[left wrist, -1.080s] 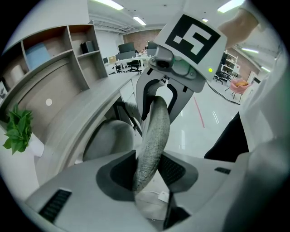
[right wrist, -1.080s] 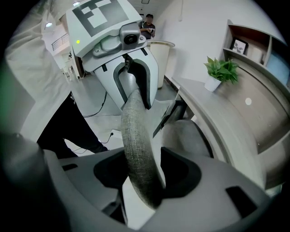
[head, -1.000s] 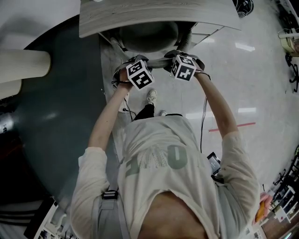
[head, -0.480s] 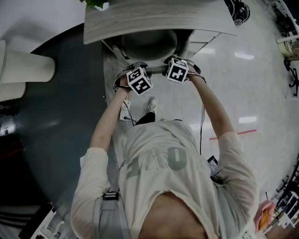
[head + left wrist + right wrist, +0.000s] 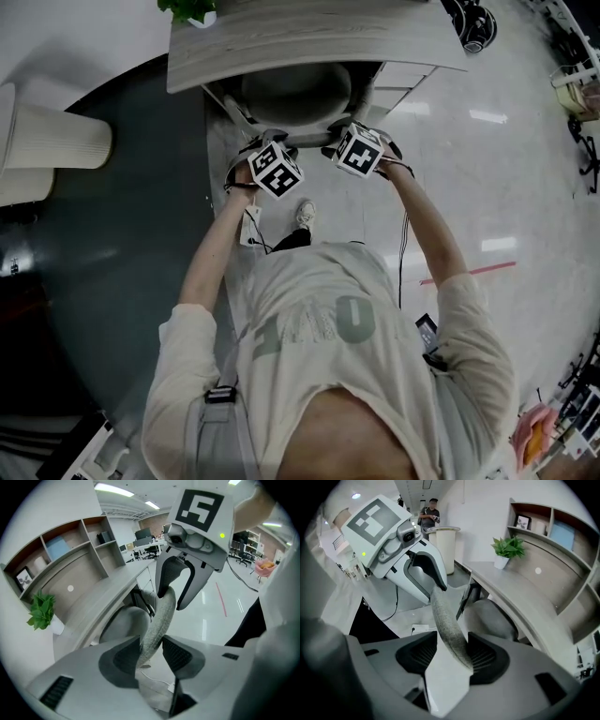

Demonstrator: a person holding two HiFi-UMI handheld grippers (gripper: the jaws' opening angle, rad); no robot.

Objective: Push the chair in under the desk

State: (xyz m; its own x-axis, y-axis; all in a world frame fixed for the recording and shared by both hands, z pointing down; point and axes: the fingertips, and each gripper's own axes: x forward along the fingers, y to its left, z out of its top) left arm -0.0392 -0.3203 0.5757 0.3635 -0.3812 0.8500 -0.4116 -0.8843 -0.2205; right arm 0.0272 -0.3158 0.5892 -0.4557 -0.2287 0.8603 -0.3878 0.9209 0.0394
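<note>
One thing has changed: the right gripper (image 5: 451, 657) has just been opening its jaws, which now stand apart around the backrest rim (image 5: 443, 616). The rim leans on one pad with a gap at the other. The left gripper (image 5: 151, 649) still clamps that rim between its pads. Across the head views the chair (image 5: 295, 94) barely shifts; its seat lies at upper centre, mostly beneath the desk (image 5: 281, 42) edge. The push looks finished and letting go has begun, with the left grip next to release.
</note>
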